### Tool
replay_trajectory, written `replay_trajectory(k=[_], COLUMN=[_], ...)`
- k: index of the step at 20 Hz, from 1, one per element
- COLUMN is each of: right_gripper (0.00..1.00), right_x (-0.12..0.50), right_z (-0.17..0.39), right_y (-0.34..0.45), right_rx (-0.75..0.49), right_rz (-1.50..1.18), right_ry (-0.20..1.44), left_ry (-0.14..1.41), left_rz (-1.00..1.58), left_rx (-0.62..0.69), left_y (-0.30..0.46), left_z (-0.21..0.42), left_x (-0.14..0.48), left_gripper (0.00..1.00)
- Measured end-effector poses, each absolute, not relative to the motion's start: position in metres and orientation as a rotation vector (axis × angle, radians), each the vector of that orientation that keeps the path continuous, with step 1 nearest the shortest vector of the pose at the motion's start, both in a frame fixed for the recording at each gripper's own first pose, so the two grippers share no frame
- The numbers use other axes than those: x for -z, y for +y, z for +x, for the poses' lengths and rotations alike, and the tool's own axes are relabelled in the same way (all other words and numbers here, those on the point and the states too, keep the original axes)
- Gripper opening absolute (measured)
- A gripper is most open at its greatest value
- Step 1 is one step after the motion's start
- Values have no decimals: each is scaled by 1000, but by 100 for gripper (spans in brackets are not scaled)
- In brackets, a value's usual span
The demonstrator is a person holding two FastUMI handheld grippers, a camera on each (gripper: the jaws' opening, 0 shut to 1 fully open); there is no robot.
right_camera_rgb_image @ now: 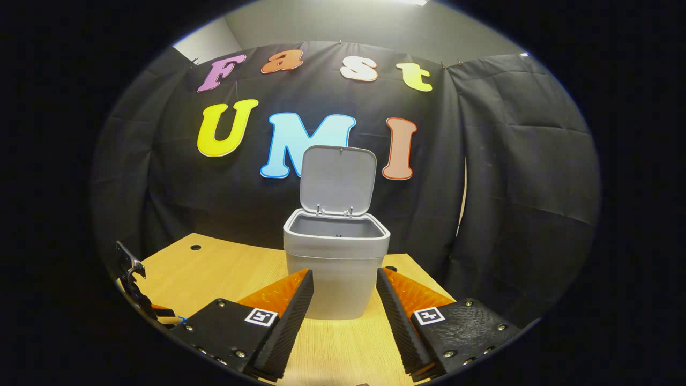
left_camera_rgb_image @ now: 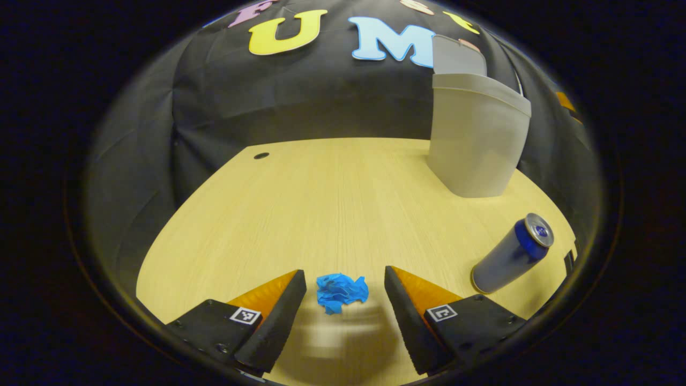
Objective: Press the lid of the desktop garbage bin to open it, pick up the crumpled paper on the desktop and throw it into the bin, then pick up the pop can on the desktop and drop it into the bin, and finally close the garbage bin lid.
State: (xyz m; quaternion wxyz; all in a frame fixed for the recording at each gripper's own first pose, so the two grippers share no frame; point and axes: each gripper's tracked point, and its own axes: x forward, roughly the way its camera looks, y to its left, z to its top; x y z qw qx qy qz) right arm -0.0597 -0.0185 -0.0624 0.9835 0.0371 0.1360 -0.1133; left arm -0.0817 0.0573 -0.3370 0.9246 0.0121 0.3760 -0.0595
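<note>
In the left gripper view a blue crumpled paper (left_camera_rgb_image: 341, 292) lies on the wooden desktop (left_camera_rgb_image: 321, 203), between the fingertips of my left gripper (left_camera_rgb_image: 345, 289), which is open and not touching it. A blue and silver pop can (left_camera_rgb_image: 512, 254) stands to the right of that gripper. The grey garbage bin (left_camera_rgb_image: 477, 139) stands at the far right of the desk. In the right gripper view the bin (right_camera_rgb_image: 335, 268) is straight ahead with its lid (right_camera_rgb_image: 337, 179) standing upright. My right gripper (right_camera_rgb_image: 344, 289) is open in front of the bin, holding nothing.
A small dark hole (left_camera_rgb_image: 261, 155) sits near the desk's far left corner. Black cloth closes in the desk at the back and sides. Part of the other gripper (right_camera_rgb_image: 134, 289) pokes in at the lower left of the right gripper view.
</note>
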Motion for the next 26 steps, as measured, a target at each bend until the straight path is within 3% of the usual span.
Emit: replay_trajectory(k=[4,8,13,15,16,17,18,21,22,26], right_gripper=[77,77,78,78,78,78,78,77,77,77], right_x=[63,67,70,70,70,69,70,68,69,70], right_z=[-57,-58,-54,-52,-51,-51,-51,-50,-50,-52], right_y=[-23,-26,-24,-23,-22,-22,-22,-26,-27,-34], right_rx=[211,200,175,167,162,160,158,161,161,171], right_rz=[55,48,53,57,61,64,68,88,95,102], right_ry=[281,291,303,300,298,297,296,290,288,284], left_ry=[800,811,800,777,782,781,783,782,779,758], left_rz=[25,25,34,43,45,46,40,55,52,60], left_rx=[100,80,64,50,37,22,23,34,47,70], left_y=[58,59,61,62,65,65,63,60,55,48], left_z=[-78,-78,-80,-75,-75,-75,-75,-72,-75,-75], left_x=[353,362,360,354,354,355,354,353,349,340], left_gripper=[91,72,70,53,36,29,16,17,7,7])
